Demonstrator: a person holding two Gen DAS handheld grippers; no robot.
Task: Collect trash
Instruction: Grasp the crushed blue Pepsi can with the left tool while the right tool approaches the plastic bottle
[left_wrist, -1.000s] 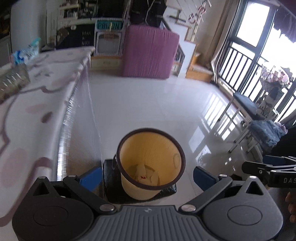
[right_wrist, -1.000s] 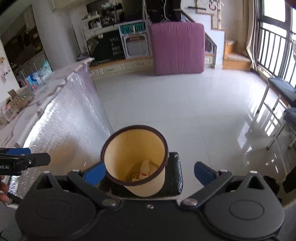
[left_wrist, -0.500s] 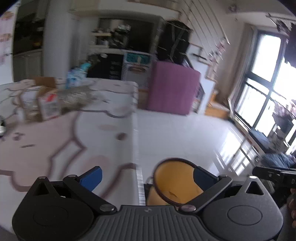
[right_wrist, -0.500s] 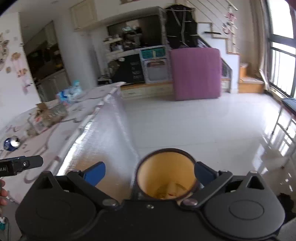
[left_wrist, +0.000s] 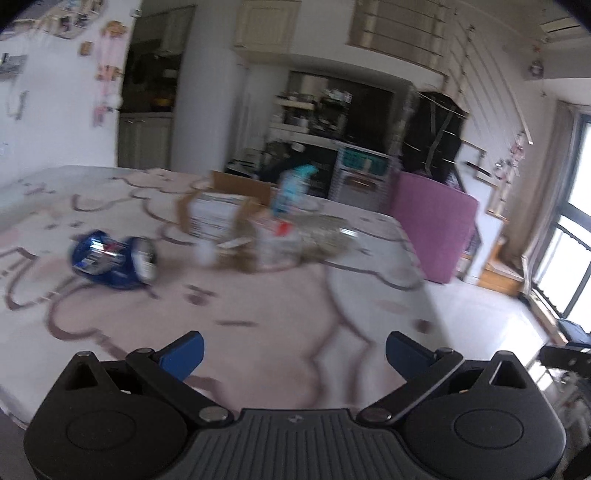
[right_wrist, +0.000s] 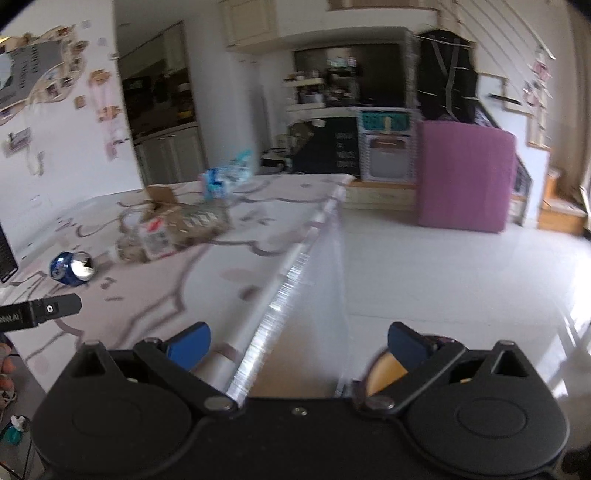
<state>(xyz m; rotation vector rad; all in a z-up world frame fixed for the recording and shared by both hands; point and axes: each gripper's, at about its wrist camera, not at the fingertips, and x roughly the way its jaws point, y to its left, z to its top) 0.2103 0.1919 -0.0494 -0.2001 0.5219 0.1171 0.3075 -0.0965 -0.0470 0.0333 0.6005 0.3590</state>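
Your left hand-held gripper (left_wrist: 294, 347) is spread wide with nothing between its blue fingertips (left_wrist: 183, 350), and it hangs above the patterned tabletop (left_wrist: 258, 306). Ahead of it and to the left, a crushed blue can (left_wrist: 110, 263) lies on its side on the tabletop. Further back, near the middle, sit a clear plastic bottle (left_wrist: 295, 242) lying down, an open cardboard box (left_wrist: 221, 210) and a blue-and-white packet (left_wrist: 291, 188), all close together; the view is blurred, so finer detail is lost. Your right hand-held gripper (right_wrist: 299, 341) is also wide and empty, held over the tabletop's right edge (right_wrist: 295, 266). Just under its right fingertip (right_wrist: 406, 341) you can see part of the yellow bin (right_wrist: 382, 371) on the floor (right_wrist: 461, 280). The can (right_wrist: 72, 268) shows at the far left there.
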